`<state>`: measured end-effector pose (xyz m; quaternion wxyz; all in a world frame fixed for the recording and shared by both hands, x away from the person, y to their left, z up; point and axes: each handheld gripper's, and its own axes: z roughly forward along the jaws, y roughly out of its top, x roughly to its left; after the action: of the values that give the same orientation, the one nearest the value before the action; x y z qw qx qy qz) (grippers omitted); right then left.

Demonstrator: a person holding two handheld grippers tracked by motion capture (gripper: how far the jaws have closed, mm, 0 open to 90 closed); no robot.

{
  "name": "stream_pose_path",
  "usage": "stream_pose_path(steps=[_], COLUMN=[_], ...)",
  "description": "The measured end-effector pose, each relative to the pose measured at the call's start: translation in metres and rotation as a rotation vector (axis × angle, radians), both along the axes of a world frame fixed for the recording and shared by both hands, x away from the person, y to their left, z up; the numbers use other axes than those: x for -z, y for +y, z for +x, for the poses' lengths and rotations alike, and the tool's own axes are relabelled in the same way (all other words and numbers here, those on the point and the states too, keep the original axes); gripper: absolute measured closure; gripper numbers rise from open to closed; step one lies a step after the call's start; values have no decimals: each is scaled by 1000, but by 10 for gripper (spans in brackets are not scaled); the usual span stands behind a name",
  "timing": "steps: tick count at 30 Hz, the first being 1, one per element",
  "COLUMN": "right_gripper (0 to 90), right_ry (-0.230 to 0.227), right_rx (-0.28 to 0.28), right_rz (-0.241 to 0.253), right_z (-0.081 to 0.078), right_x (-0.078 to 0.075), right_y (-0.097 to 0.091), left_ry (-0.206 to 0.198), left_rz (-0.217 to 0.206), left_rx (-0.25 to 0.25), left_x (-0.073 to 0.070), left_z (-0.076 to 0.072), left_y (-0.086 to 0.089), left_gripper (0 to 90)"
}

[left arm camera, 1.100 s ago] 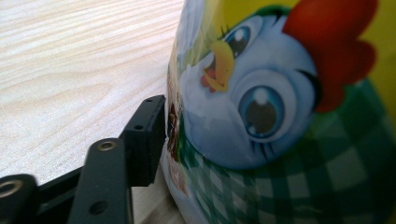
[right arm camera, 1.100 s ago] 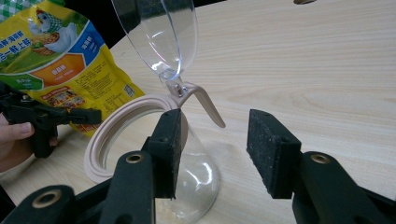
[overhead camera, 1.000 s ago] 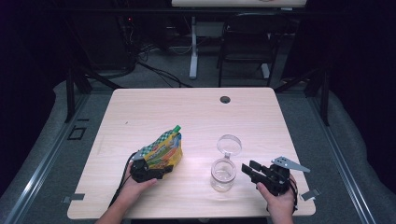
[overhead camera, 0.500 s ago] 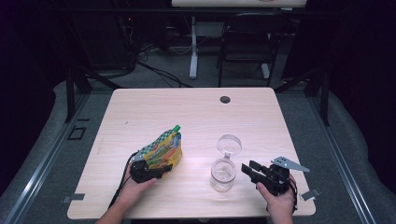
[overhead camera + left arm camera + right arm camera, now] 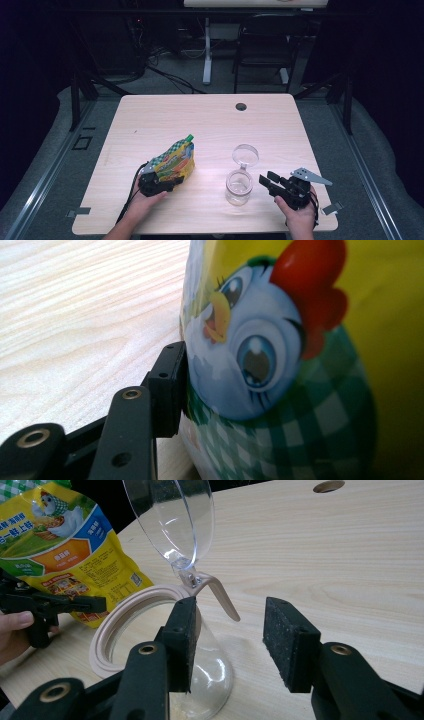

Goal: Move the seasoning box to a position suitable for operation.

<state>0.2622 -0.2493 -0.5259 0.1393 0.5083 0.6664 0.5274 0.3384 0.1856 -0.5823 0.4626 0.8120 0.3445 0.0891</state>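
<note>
- The table [image 5: 210, 120] is pale wood, with a dark round hole [image 5: 241, 106] near its far edge.
- The left gripper [image 5: 170, 183] sits at the near left, held in the person's left hand [image 5: 142, 202], its jaws pinching the bottom of a pouch [image 5: 174, 161].
- In the left gripper view one black pad [image 5: 167, 387] presses flat against the pouch [image 5: 280, 370], right by a printed cartoon hen with a red comb; the other jaw is hidden behind the pouch.
- The pouch is yellow with green check, and its green cap points away towards the far side of the table.
- A clear jar [image 5: 238, 186] stands near the front edge, between the two grippers, with its hinged clear lid [image 5: 245, 154] tipped open behind it.
- The right gripper [image 5: 266, 180], in the right hand [image 5: 299, 216], is just beside the jar, its jaws spread and holding nothing.
- From the right gripper view, the gripper [image 5: 231, 642] has its left pad in front of the jar's glass; whether it touches, I cannot tell. The right pad stands clear over bare table.
- The jar [image 5: 150, 645] has a cream rim ring, and the lid [image 5: 172, 517] rises from a hinge at the rim's back.
- The pouch [image 5: 65, 555] shows beyond it, gripped by the left gripper [image 5: 97, 604].
</note>
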Motion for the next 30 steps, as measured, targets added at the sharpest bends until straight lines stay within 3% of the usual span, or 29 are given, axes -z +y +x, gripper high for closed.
stream_pose_path(steps=[9,14,18,20,24,30], right_gripper=[558,546,535,534,537,558], right_ry=[9,1,-38,-85,-138,-159], right_rx=[-17,-18,-18,-21,-32,-71], right_rz=[5,-10,-23,-47,-80,-156], right_z=[1,0,-1,-2,-6,-9], right_x=[1,1,-1,-2,-7,-8], right_y=[2,2,5,6,11,21], left_ry=[-52,-86,-135,-148,-176,-202], left_rz=[28,66,124,134,176,230], left_rx=[18,26,25,35,46,66], left_x=[-10,-17,-22,-24,-26,-26], left_z=[-7,-13,-19,-22,-27,-32], left_y=[-2,-5,-10,-12,-17,-23], left_gripper=[524,525,537,537,538,538])
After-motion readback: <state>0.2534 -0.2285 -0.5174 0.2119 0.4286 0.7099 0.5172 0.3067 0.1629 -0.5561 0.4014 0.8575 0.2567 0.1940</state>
